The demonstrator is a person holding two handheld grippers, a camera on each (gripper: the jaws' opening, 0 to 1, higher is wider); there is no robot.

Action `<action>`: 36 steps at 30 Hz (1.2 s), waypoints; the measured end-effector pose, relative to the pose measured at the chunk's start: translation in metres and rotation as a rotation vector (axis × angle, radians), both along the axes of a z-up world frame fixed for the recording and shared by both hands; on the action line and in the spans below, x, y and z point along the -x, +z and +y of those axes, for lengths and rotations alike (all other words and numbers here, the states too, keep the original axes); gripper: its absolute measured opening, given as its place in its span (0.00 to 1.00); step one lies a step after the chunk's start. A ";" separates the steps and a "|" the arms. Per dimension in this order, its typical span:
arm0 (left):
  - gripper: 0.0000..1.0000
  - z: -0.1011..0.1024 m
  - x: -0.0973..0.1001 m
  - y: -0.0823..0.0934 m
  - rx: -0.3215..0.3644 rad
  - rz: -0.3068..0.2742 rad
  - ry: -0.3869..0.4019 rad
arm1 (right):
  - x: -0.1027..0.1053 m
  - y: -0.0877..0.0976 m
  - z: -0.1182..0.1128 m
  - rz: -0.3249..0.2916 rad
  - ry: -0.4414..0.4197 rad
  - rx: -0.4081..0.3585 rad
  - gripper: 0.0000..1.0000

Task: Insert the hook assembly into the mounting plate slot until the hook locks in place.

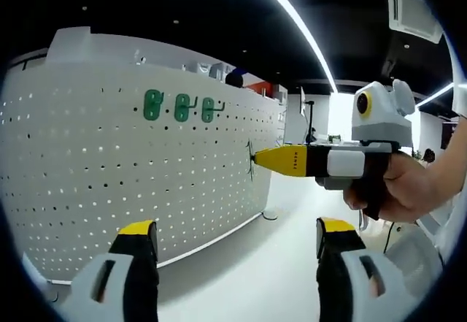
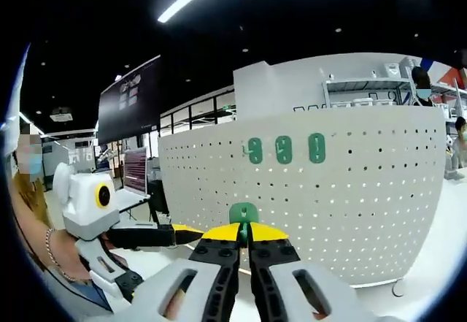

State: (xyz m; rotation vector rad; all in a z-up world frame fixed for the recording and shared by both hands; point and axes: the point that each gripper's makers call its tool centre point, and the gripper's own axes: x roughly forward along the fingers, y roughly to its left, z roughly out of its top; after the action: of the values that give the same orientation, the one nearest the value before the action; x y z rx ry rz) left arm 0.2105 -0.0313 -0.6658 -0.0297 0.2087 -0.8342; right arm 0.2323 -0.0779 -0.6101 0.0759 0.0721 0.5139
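Note:
A white perforated mounting plate point(image 1: 87, 169) stands upright on the table, with three green hooks point(image 1: 181, 107) fixed in a row near its top. In the left gripper view my left gripper point(image 1: 237, 236) is open, its jaws wide apart with nothing between them. My right gripper point(image 1: 271, 160) reaches in from the right in a person's hand, shut on a thin green hook assembly point(image 1: 250, 161) right at the plate's face. In the right gripper view the right gripper point(image 2: 244, 233) pinches the green hook assembly point(image 2: 243, 212) in front of the plate point(image 2: 365, 212), below the three mounted hooks point(image 2: 284, 149). The left gripper point(image 2: 184, 234) shows at the left.
The plate rests on a white tabletop point(image 1: 248, 278) with a small foot point(image 2: 398, 288) at its corner. Shelving point(image 2: 361, 92) and a dark screen point(image 2: 130, 99) stand behind it. A person's arm point(image 2: 40, 242) is at the left edge.

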 end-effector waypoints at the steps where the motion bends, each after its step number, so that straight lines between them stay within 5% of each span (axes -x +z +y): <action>1: 0.92 0.001 0.000 -0.001 -0.005 0.001 0.001 | -0.003 0.001 -0.004 0.000 -0.008 -0.004 0.00; 16: 0.91 0.017 0.003 -0.008 -0.010 0.018 0.028 | -0.044 0.023 -0.057 -0.033 -0.145 -0.035 0.00; 36: 0.91 0.036 0.011 -0.016 -0.016 0.036 0.058 | -0.084 0.047 -0.085 -0.098 -0.211 -0.025 0.00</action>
State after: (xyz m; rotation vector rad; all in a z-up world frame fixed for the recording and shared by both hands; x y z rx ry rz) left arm 0.1995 0.0044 -0.6821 -0.0355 0.2470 -0.7751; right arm 0.3160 -0.1625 -0.5631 0.0817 -0.0376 0.3073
